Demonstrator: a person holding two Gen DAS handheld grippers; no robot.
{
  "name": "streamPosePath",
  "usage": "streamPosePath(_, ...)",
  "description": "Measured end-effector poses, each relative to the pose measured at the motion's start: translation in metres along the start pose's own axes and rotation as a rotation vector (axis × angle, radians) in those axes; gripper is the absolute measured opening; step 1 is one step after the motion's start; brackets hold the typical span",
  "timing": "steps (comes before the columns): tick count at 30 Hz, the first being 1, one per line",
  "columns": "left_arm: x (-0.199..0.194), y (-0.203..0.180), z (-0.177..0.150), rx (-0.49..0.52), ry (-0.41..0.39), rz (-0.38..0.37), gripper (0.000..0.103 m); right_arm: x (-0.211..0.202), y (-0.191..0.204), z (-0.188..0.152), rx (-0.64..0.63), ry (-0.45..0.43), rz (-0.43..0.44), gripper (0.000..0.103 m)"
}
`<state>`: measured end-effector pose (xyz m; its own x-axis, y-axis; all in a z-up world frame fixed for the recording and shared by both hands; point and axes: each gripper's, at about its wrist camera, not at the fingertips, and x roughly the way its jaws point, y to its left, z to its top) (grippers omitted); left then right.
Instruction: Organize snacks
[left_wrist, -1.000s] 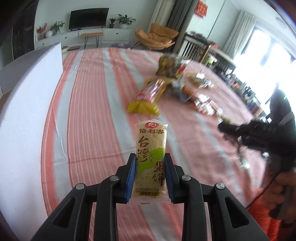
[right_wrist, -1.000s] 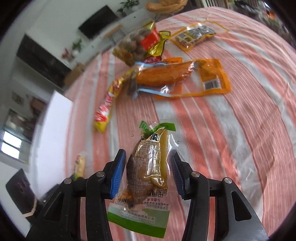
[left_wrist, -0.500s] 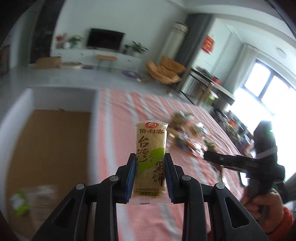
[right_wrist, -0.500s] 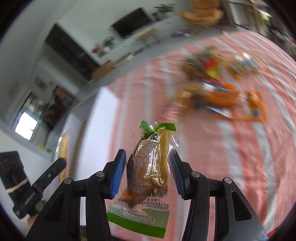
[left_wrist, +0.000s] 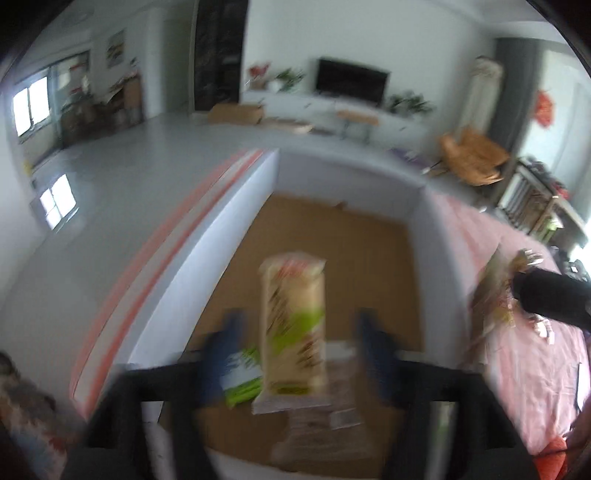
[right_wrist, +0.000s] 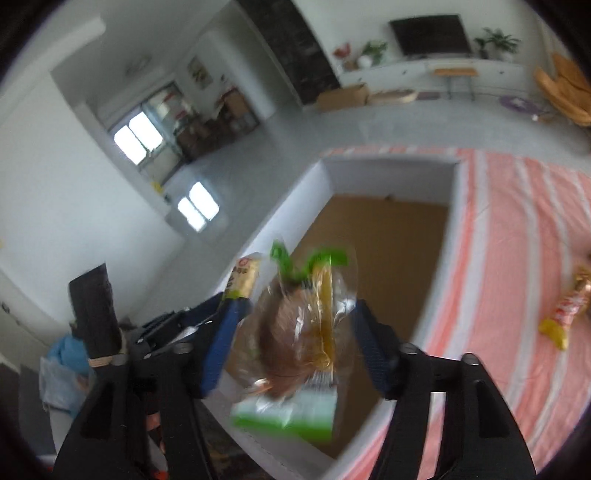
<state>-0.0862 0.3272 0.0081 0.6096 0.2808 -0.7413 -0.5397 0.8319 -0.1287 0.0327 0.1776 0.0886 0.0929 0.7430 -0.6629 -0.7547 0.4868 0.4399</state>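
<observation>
Above the white-walled box with a brown cardboard floor (left_wrist: 332, 236), the cream-and-green rice-cracker packet (left_wrist: 293, 325) is seen loose between the opening left claw (left_wrist: 299, 354), the clear brown-snack pouch (right_wrist: 299, 332) between the opening right claw (right_wrist: 295, 347), so either could be bounced off the rim onto the striped table (right_wrist: 517, 258).

Motion blur smears the left tongs (left_wrist: 301, 354) and the yellow-green packet (left_wrist: 293, 332) between their opening jaws; its print cannot be read. The packets (left_wrist: 325, 417) lying in the box (left_wrist: 347, 177) beneath are half hidden. The right tongs' (right_wrist: 295, 350) clear pouch (right_wrist: 299, 332) is also blurred, contents indistinct; a far-right wrapper (right_wrist: 565, 314) is unreadable.
</observation>
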Motion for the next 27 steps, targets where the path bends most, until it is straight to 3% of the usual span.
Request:
streamPosePath(2, 0.008, 0.006, -0.010, -0.029, 0.014, -0.009, 0.089, 0.009, -0.003, -0.008, 0.004, 0.027, -0.033, 0.069)
streamPosePath(4, 0.012, 0.002, -0.012, -0.036, 0.013, -0.006, 0.089, 0.004, -0.020, -0.018, 0.014, 0.000, -0.087, 0.069)
streamPosePath(8, 0.012, -0.032, -0.005, -0.010, -0.025, -0.082, 0.089, -0.021, -0.085, -0.036, 0.083, -0.055, -0.223, 0.069)
streamPosePath(11, 0.002, -0.078, -0.002, 0.032, -0.049, -0.214, 0.090, -0.044, -0.147, -0.062, 0.143, -0.100, -0.408, 0.069)
streamPosePath(15, -0.013, -0.159, -0.007, 0.160, -0.029, -0.400, 0.091, -0.075, -0.224, -0.115, 0.225, -0.122, -0.693, 0.069)
streamPosePath(17, -0.014, -0.207, -0.019, 0.247, 0.009, -0.493, 0.098, -0.089, -0.260, -0.143, 0.288, -0.119, -0.786, 0.069)
streamPosePath(20, -0.003, -0.261, -0.038, 0.325, 0.070, -0.558, 0.099, -0.108, -0.293, -0.171, 0.370, -0.126, -0.861, 0.069)
streamPosePath(23, 0.033, -0.308, -0.055, 0.385, 0.119, -0.541, 0.099, -0.124, -0.304, -0.184, 0.410, -0.146, -0.887, 0.069)
streamPosePath(27, 0.091, -0.331, -0.076, 0.442, 0.132, -0.411, 0.099, -0.133, -0.306, -0.191, 0.415, -0.170, -0.898, 0.069)
